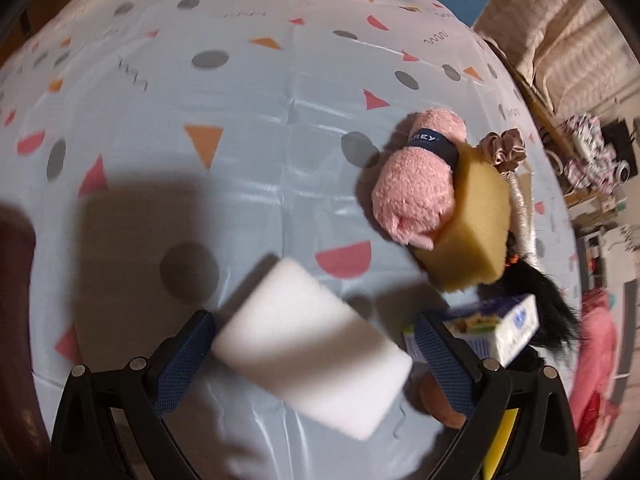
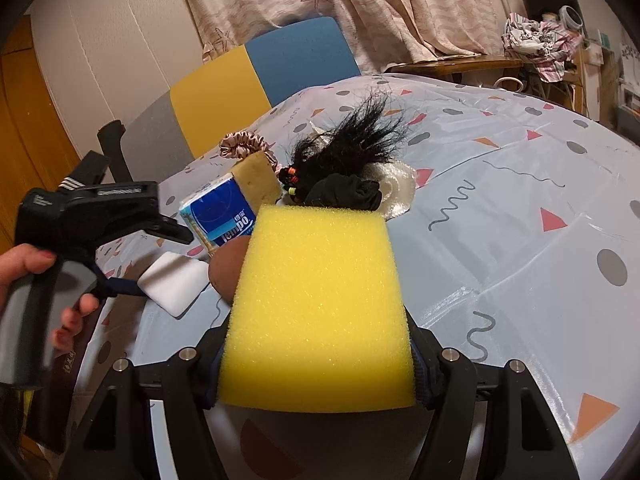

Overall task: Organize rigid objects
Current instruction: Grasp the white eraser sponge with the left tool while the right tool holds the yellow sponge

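Note:
My left gripper (image 1: 316, 336) is shut on a white foam block (image 1: 312, 352) and holds it above the patterned tablecloth (image 1: 200, 208). The block also shows in the right wrist view (image 2: 174, 282). My right gripper (image 2: 316, 356) is shut on a bright yellow sponge (image 2: 320, 304) and holds it above the table. A blue Tempo tissue pack (image 1: 504, 328) (image 2: 220, 216) and a brown rounded object (image 2: 226, 276) lie between the two grippers.
A pile lies on the cloth: a pink rolled towel (image 1: 416, 184), a tan sponge (image 1: 472, 224), a pink scrunchie (image 1: 504, 148), black hair (image 2: 352, 140), a black scrunchie (image 2: 344, 194). A yellow, blue and grey chair (image 2: 260, 80) stands behind the table. Curtains hang beyond.

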A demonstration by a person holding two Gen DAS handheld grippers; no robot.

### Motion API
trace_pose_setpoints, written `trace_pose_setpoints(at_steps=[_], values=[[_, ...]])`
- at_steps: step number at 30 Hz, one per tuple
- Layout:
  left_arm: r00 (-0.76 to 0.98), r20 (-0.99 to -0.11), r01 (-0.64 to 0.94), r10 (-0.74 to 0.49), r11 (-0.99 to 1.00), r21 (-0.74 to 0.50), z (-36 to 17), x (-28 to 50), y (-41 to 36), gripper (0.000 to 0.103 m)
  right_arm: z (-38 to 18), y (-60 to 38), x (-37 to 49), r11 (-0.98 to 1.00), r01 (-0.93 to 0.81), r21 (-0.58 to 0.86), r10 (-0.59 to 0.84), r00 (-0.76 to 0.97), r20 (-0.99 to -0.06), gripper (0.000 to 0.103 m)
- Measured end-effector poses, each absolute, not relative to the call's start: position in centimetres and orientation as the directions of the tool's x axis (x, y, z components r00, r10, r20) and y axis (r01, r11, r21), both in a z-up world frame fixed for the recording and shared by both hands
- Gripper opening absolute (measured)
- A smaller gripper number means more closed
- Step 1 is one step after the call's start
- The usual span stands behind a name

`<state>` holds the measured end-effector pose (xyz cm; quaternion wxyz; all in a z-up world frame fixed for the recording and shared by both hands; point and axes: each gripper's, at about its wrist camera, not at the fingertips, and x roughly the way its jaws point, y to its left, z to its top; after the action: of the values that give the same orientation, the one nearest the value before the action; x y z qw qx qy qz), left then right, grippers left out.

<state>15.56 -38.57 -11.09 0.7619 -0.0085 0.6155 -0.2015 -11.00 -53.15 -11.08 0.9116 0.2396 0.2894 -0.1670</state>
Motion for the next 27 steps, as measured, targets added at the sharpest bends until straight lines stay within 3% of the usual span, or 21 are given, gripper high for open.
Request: trace_pose_setpoints(at_steps=[7, 12, 27], values=[[0.271, -0.944, 0.467, -0.187, 0.884, -0.041, -11.7, 13.7, -40.9, 0.098, -11.1, -53.3, -11.2, 0.826, 0.439, 0.354, -0.158, 0.782, -0.602, 0.07], [0.298, -0.917, 0.477, -0.265, 0.874, -0.098, -11.0, 12.3, -38.8, 0.085, -11.1, -53.4, -11.2, 0.825, 0.438, 0.358, -0.156, 0.784, -0.6, 0.07], [0.266, -0.853, 0.43, -0.449, 0.847, -0.312, -9.9, 7.6, -29.9, 0.084, -11.2, -53.2, -11.0, 0.828, 0.444, 0.341, -0.167, 0.777, -0.607, 0.07]])
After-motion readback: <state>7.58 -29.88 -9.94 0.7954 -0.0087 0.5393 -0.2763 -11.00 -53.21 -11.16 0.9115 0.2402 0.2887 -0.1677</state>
